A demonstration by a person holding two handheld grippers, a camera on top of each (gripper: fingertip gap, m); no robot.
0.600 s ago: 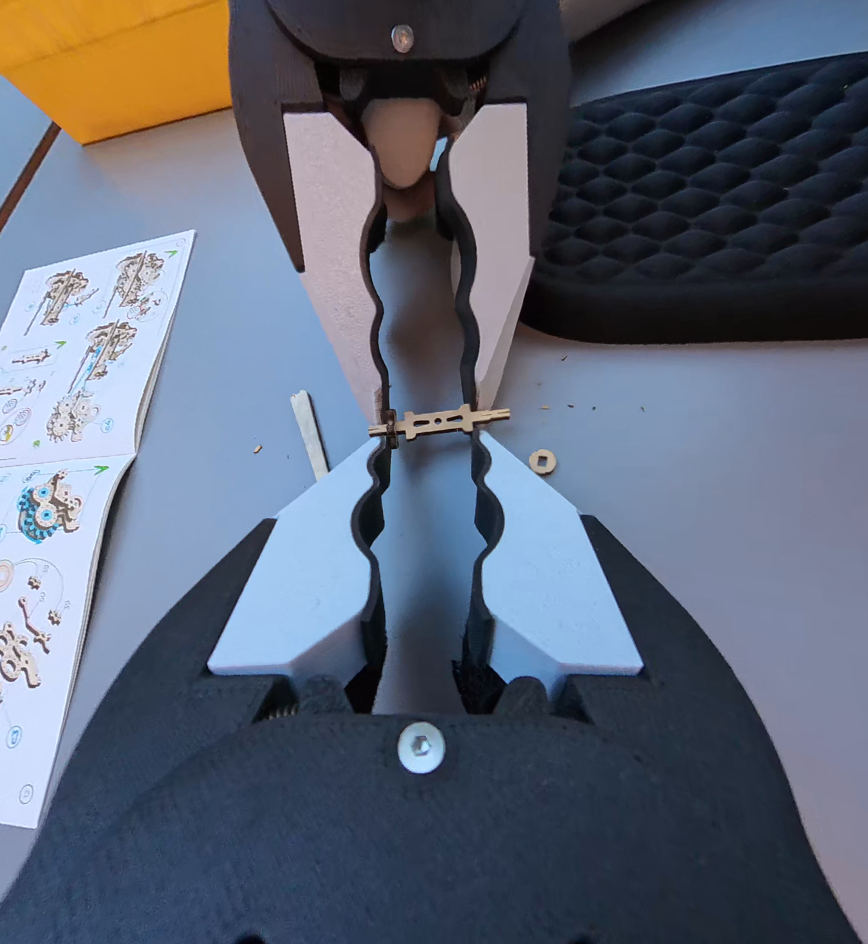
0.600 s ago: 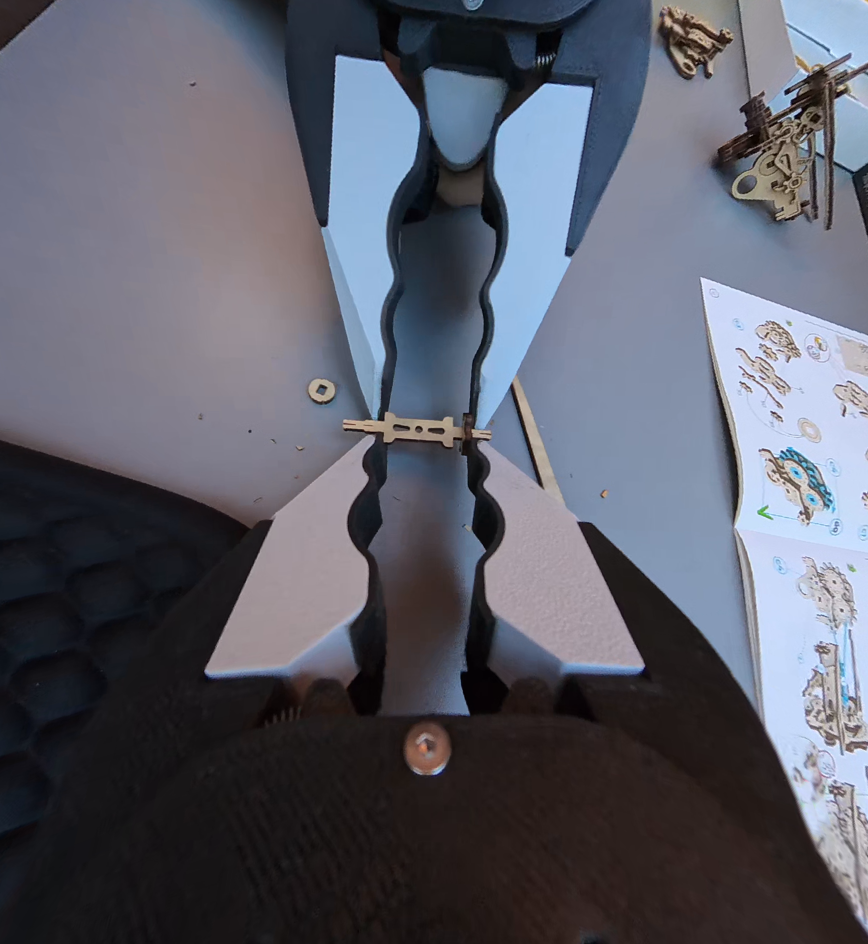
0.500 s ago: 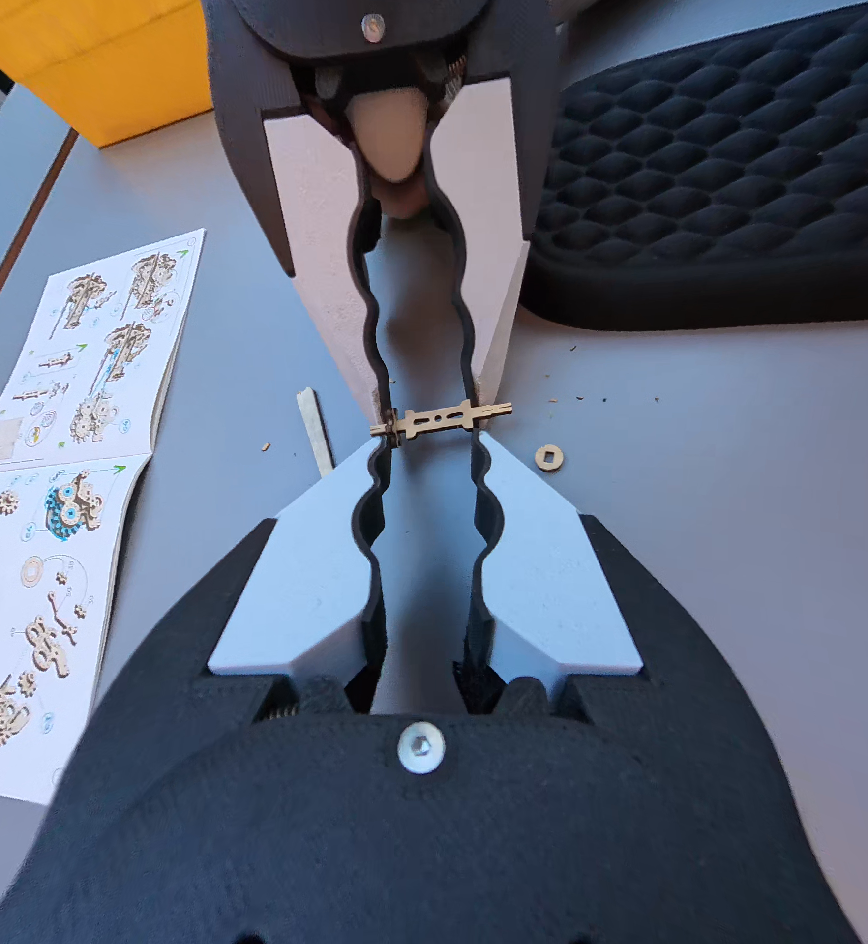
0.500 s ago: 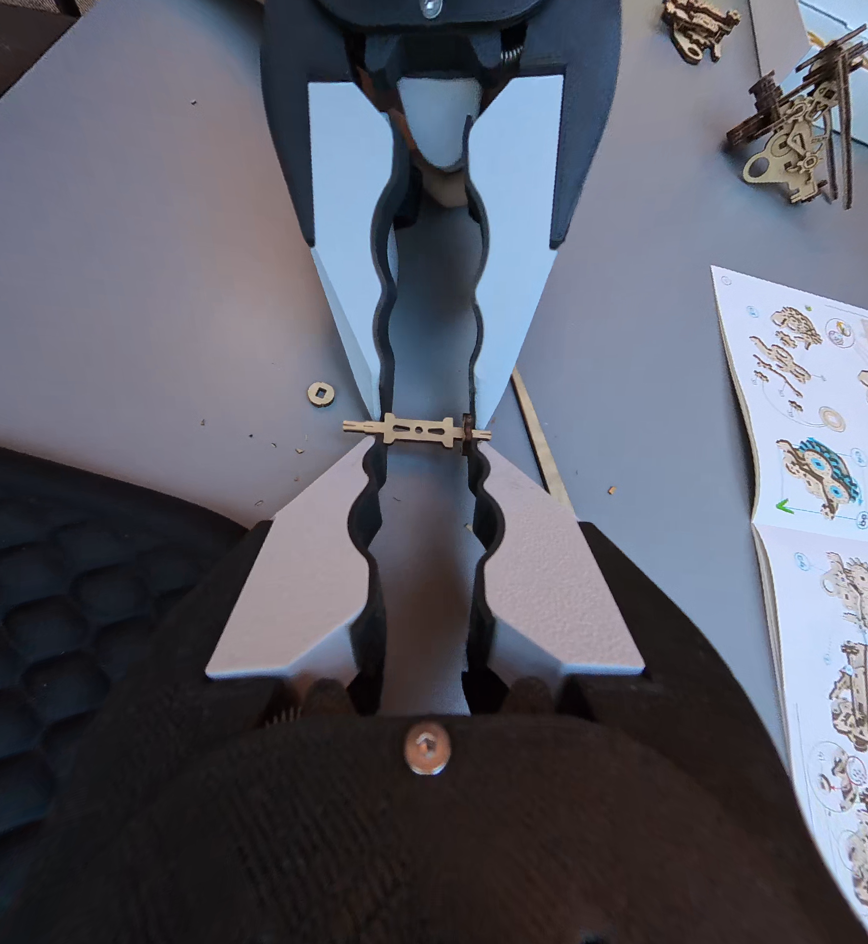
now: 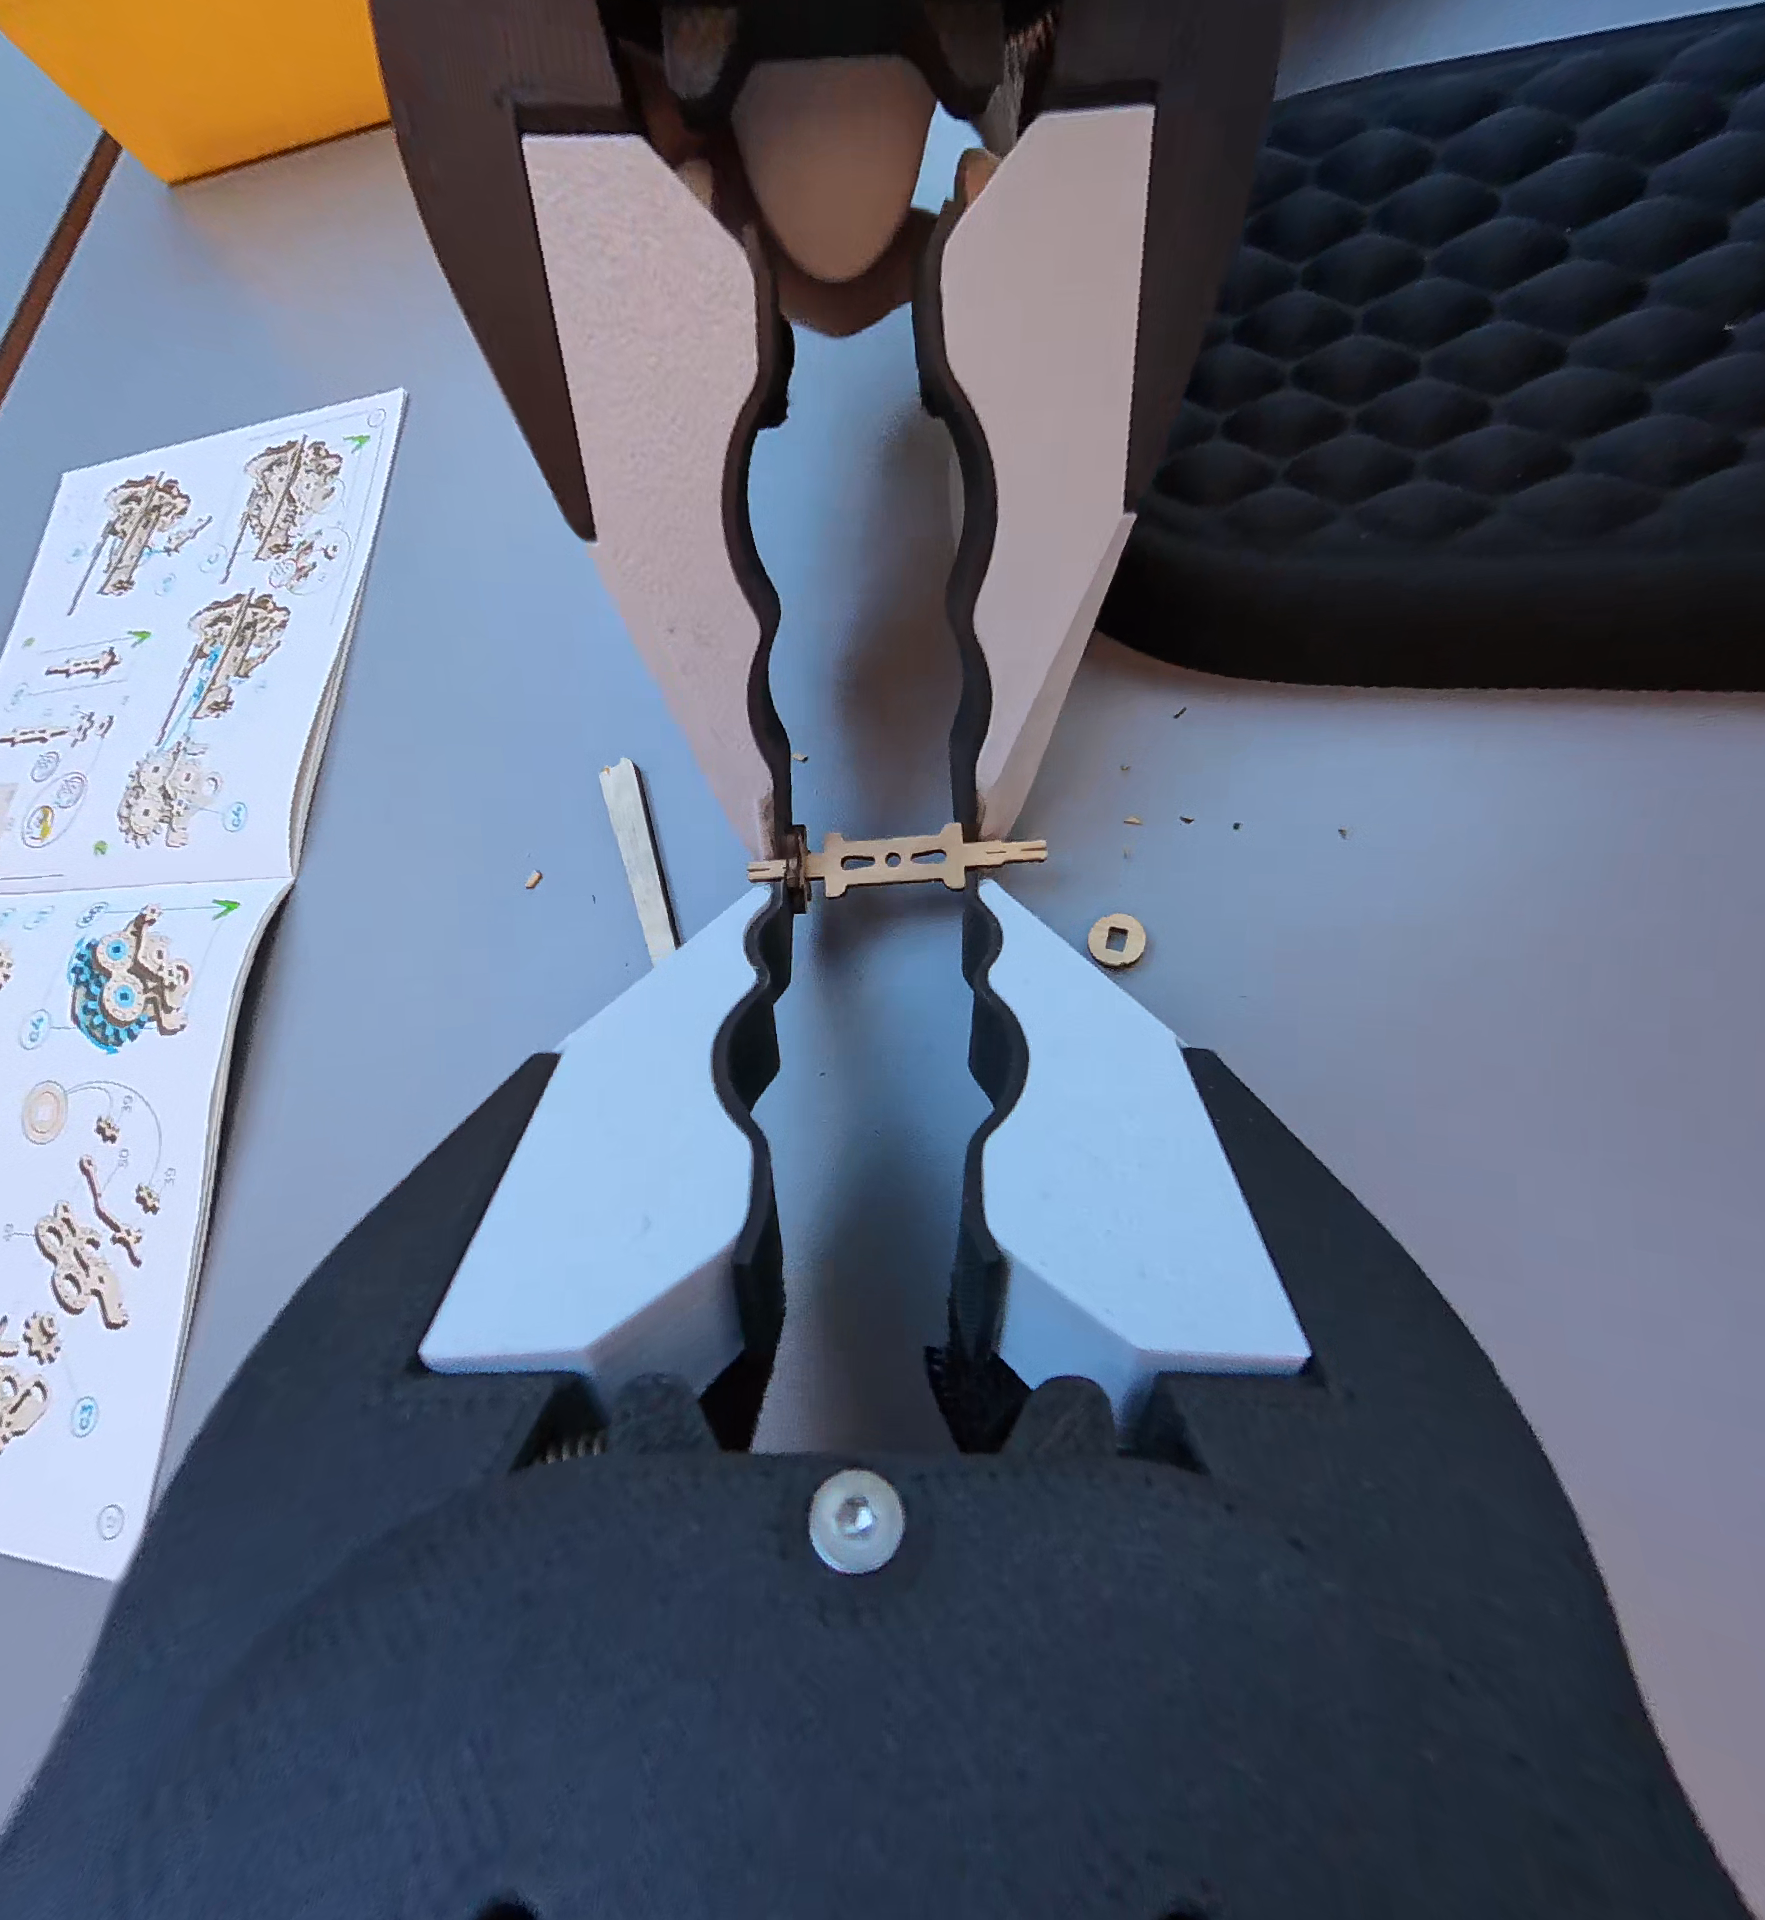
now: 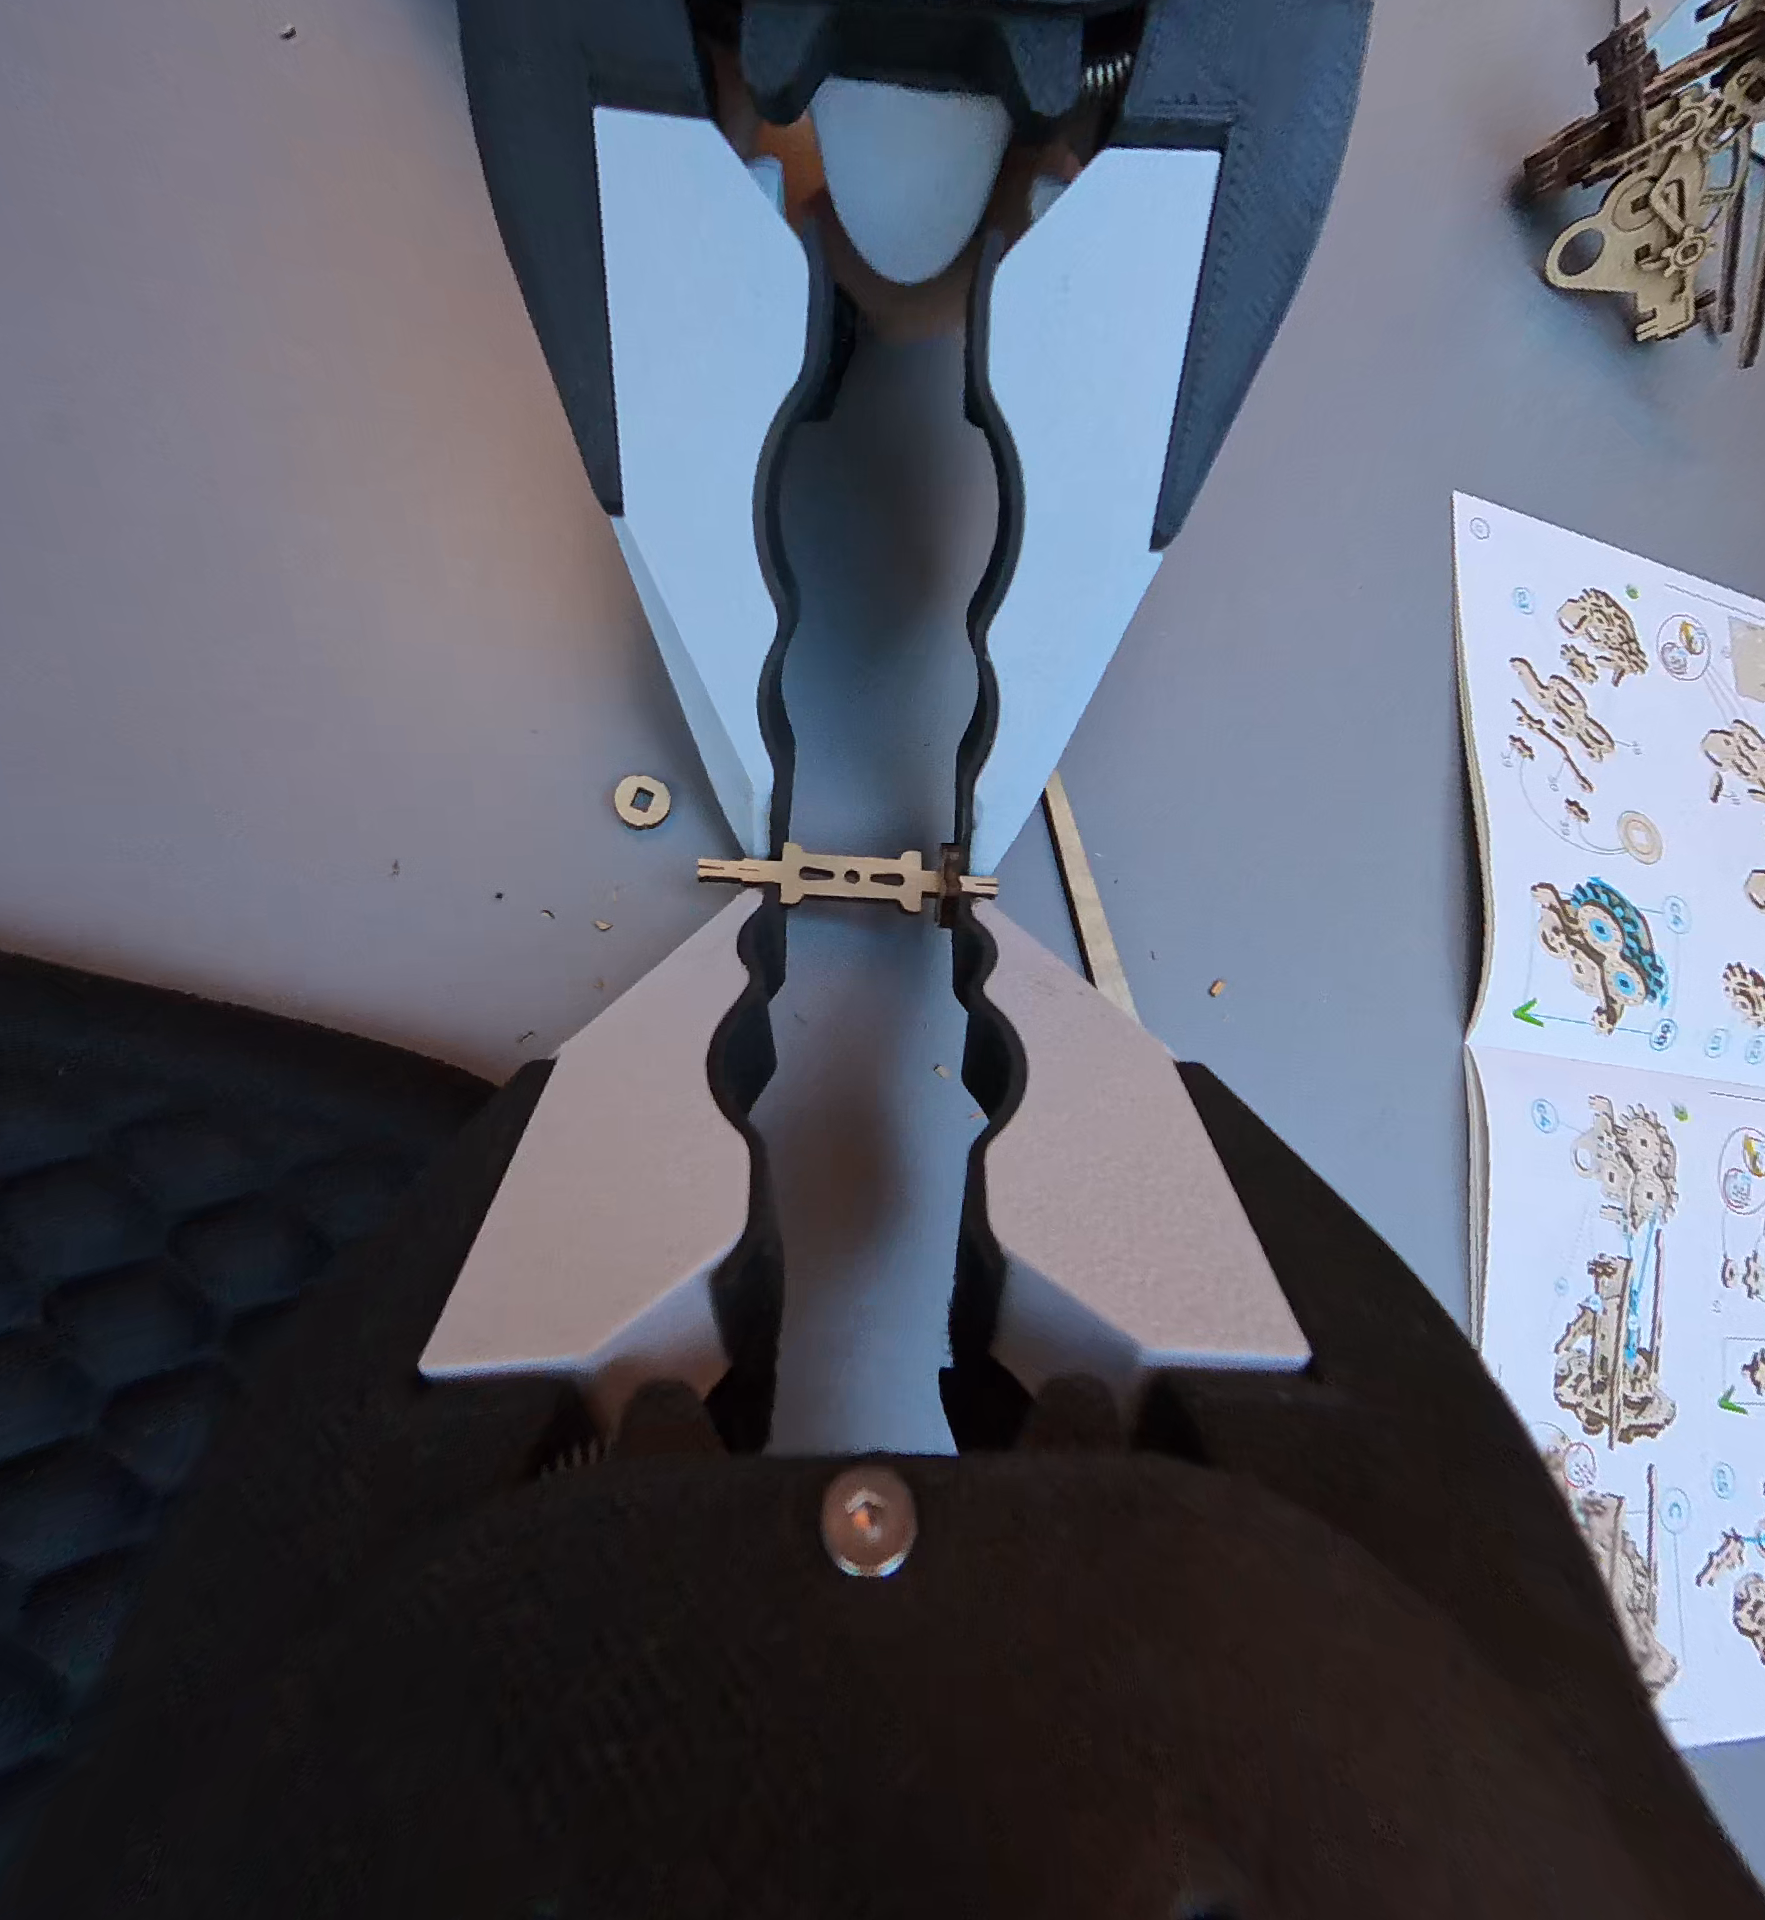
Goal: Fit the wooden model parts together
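Axle [image 5: 893, 861], a thin slotted wooden strip, is hanging crosswise above the grey table [image 5: 1480, 1039], pinched between the tips of two grippers meeting nose to nose. Left gripper [image 5: 873, 914] and right gripper [image 6: 862, 920] are each standing with fingers apart, not closed across anything; the strip is being trapped endwise between opposing tips, seemingly to keep it level and both ends reachable. Disc [image 5: 798, 871], small and dark, is sitting threaded near one end, against the left-side fingertips in the left wrist view; whether fully seated, cannot tell. Washer [image 5: 1117, 940], square-holed, is lying on the table just beside the tips, probably awaiting the free end. Stick [image 5: 639, 852] is lying nearby. Booklet [image 5: 109, 935] is lying open farther out; black mat [image 5: 1532, 364] opposite. Part-built model [image 6: 1678, 197] is standing well apart.
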